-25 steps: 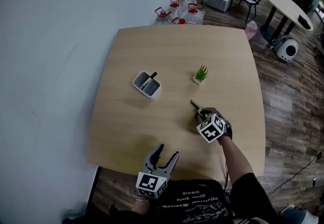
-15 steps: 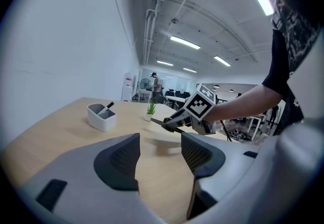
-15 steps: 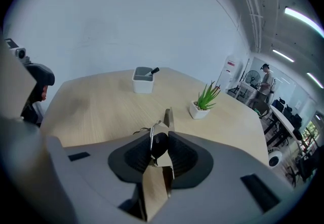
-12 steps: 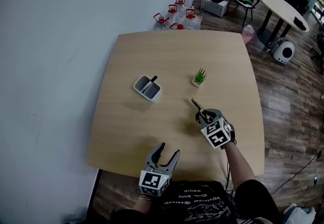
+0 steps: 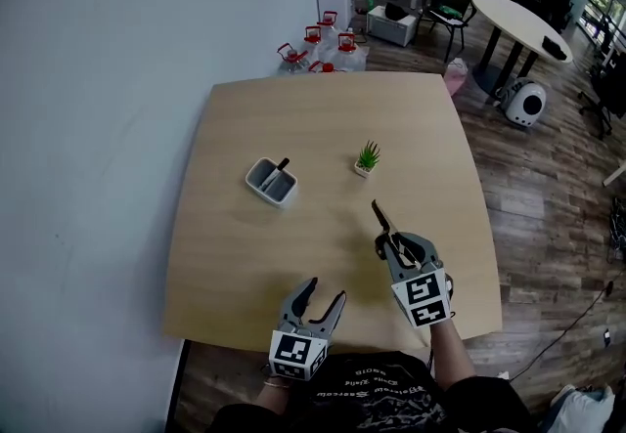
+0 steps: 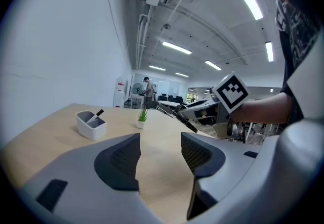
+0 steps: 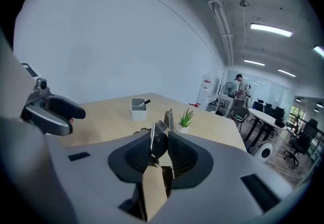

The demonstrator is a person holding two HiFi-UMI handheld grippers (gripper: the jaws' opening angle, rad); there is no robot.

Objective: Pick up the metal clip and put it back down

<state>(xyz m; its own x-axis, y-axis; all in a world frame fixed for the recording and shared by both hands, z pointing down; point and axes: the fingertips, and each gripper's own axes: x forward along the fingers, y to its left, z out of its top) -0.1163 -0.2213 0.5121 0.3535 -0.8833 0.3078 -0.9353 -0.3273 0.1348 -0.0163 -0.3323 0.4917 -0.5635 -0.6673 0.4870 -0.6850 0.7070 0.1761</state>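
While the right claw (image 5: 393, 247) is clenched on the metal clip (image 5: 381, 219), its two pads press against the clip's sides, as the right gripper view shows, with the clip (image 7: 156, 142) sitting upright in the narrow gap between them. Seen from there, the clip has a dark, rounded body with a bright silvery edge, and a flat grey metal lever stands up just beyond the pads. From the head view it reads as a slim dark bar that juts out past the claw's tips, pointing away from the person and a little to the left. In the left gripper view the same bar (image 6: 174, 115) sticks out of the right claw at a slant and appears clear of the tabletop (image 5: 323, 118), with only pale wood below it. The left claw (image 5: 321, 294) is released: its jaws stand apart with nothing between them but bare tabletop, and it hovers at the near edge, to the left of the right claw and closer to the person. Ahead of the right claw's tips, past the end of the clip, sits a small potted plant (image 5: 368, 157). Further to the left of that claw, well apart from it, is a grey holder (image 5: 271, 179) with a dark pen (image 5: 282, 165) leaning inside.
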